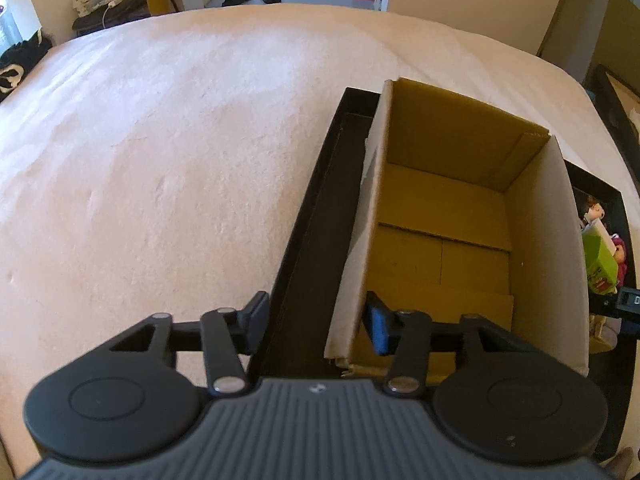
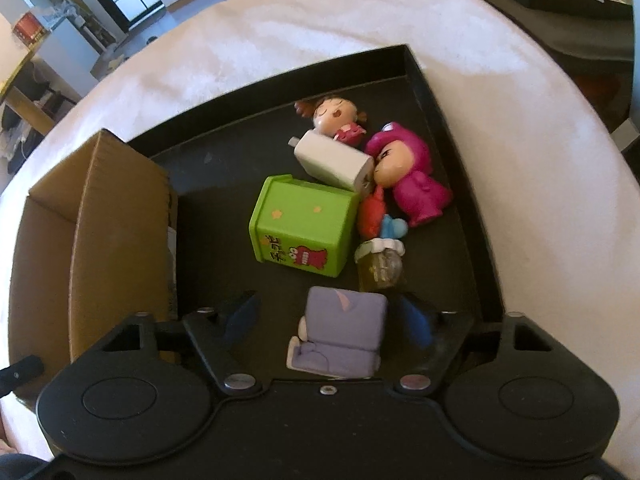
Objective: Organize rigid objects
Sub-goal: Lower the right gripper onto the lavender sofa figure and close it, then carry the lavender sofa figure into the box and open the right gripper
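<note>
The right gripper [image 2: 324,316] is down over the black tray [image 2: 448,92], its fingers [image 2: 416,320] apart on either side of the lavender block toy [image 2: 340,332], and neither pad is pressing yet as far as I can see. To do this well, it should centre the toy between the pads, close on its flat sides, then lift straight up before swinging across to the cardboard box [image 2: 116,216].

Over on the other side, the left gripper [image 1: 316,324] straddles the box's near wall [image 1: 352,280]. One finger sits outside by the tray rim and the blue-padded one sits inside, with a clear gap between them. It may be about to steady the box, though the contact is hard to judge from this angle.

The box interior looks empty and ready. The clutter is close by. A small yellowish jar [image 2: 378,266] sits just ahead of the right-hand finger, and the green toy bin [image 2: 302,228] lies just beyond the lavender toy. Behind them are a white charger [image 2: 334,160], a pink-suited doll [image 2: 408,176] and a brown-haired doll [image 2: 336,116], all piled together. Watch that jar, because a wide swing could knock it over.
</note>
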The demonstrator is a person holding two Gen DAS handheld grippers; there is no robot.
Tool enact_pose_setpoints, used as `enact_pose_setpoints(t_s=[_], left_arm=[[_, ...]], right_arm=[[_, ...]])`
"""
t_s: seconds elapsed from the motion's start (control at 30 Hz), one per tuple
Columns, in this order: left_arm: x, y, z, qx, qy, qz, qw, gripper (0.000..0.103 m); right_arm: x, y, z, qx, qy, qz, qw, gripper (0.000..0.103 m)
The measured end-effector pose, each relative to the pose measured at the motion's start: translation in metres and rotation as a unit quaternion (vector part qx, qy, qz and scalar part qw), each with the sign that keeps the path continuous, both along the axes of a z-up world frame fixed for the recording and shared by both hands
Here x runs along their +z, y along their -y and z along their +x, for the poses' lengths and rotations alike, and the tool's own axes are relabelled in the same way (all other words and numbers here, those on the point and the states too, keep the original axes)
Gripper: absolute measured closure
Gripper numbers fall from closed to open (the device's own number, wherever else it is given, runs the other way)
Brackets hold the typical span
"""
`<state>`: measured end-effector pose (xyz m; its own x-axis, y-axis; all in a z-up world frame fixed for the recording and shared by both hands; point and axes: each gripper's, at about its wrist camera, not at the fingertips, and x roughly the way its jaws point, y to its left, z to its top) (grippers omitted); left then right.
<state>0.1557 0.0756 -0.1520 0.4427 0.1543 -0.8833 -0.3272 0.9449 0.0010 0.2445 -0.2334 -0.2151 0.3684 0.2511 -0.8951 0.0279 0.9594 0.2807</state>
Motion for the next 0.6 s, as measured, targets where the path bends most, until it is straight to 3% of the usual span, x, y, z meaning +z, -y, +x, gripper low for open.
enact_pose_setpoints(t_s=[0.03, 0.07, 0.23, 0.6], left_arm=[[0.0, 0.002, 0.0, -0.005, 0.001, 0.001, 1.0, 0.061], [0.001, 0.004, 0.0, -0.01, 0.002, 0.001, 0.9999, 0.066], [0.0, 0.002, -0.002, -0.013, 0.008, -0.008, 0.9999, 0.09], [0.003, -0.001, -0.006, -0.016, 0.021, -0.03, 0.9992, 0.092]], right_arm=[[0.0, -0.001, 0.0, -0.001, -0.002, -0.006, 1.0, 0.056], [0.0, -0.002, -0.001, -0.001, 0.0, -0.014, 1.0, 0.059], [0.003, 0.006, -0.007, -0.004, 0.004, -0.002, 1.0, 0.063], [0.034, 0.0, -0.025, 0.019, 0.047, 0.018, 0.999, 0.065]])
